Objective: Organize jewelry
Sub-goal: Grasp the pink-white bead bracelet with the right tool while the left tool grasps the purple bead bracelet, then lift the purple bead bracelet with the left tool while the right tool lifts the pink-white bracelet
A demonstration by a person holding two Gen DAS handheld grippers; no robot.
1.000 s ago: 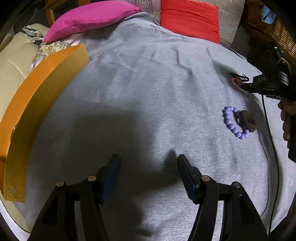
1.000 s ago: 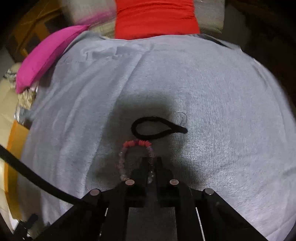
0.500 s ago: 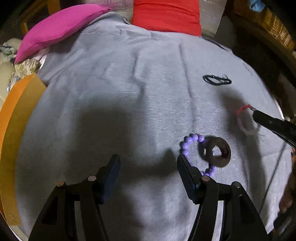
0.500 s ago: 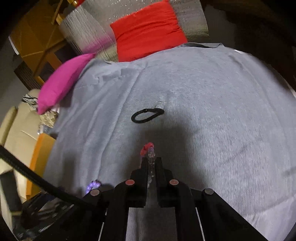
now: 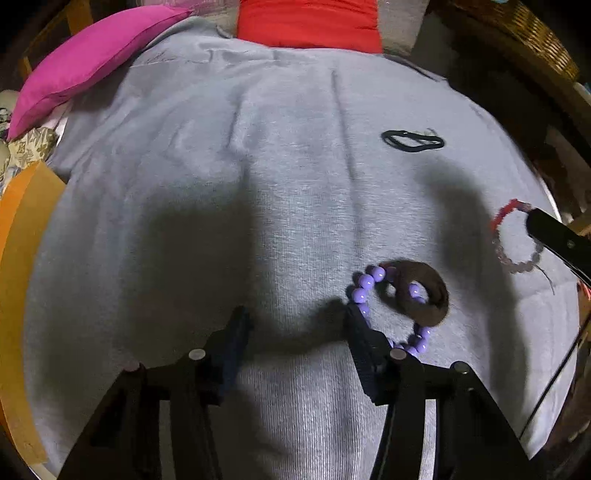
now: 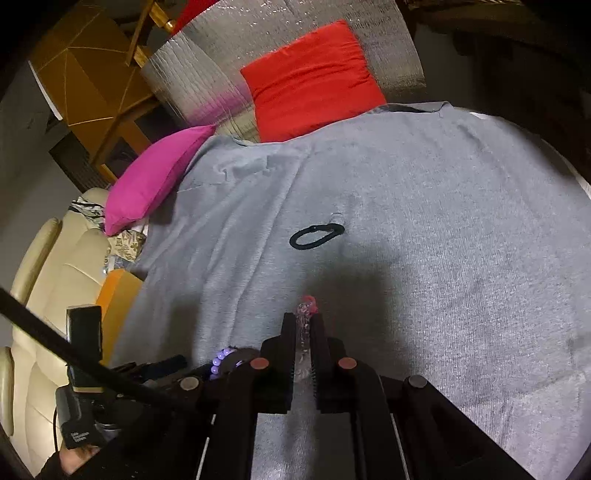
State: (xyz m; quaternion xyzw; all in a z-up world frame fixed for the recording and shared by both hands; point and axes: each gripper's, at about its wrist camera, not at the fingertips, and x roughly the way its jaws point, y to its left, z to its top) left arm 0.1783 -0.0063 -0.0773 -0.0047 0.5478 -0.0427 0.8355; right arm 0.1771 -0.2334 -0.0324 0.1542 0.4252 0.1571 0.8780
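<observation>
Right gripper (image 6: 303, 326) is clamped on the pink bracelet (image 5: 511, 240), lifted above the blanket (image 5: 295, 184). Left gripper (image 5: 295, 325) is wide, empty, beside the purple bracelet (image 5: 364, 286) (brown ring (image 5: 430, 295) overlapping). Keep the grip firm; carry slowly.

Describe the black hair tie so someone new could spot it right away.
Start at the grey blanket and look toward the red cushion. The black hair tie lies alone there, flattened. Unlike the purple bead bracelet, it is a thin plain band without beads.
</observation>
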